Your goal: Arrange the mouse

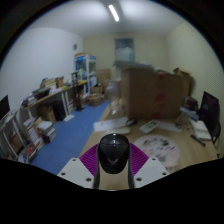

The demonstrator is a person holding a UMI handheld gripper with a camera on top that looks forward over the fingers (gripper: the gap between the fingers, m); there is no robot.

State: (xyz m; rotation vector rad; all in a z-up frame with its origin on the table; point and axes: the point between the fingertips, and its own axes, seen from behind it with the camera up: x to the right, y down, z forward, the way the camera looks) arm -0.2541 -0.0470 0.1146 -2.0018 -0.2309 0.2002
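A black computer mouse (113,153) sits between my gripper's two fingers, with the purple pads (89,158) pressing on both its sides. My gripper (113,160) is shut on the mouse and holds it raised above a wooden table (175,150). The mouse points away from me, its dark glossy back facing up. A round patterned mat (156,147) lies on the table just ahead and to the right of the fingers.
A large cardboard box (152,92) stands on the table beyond the mouse. A black chair (208,108) is at the far right. Shelves and a cluttered desk (45,100) line the left wall over blue floor (70,140).
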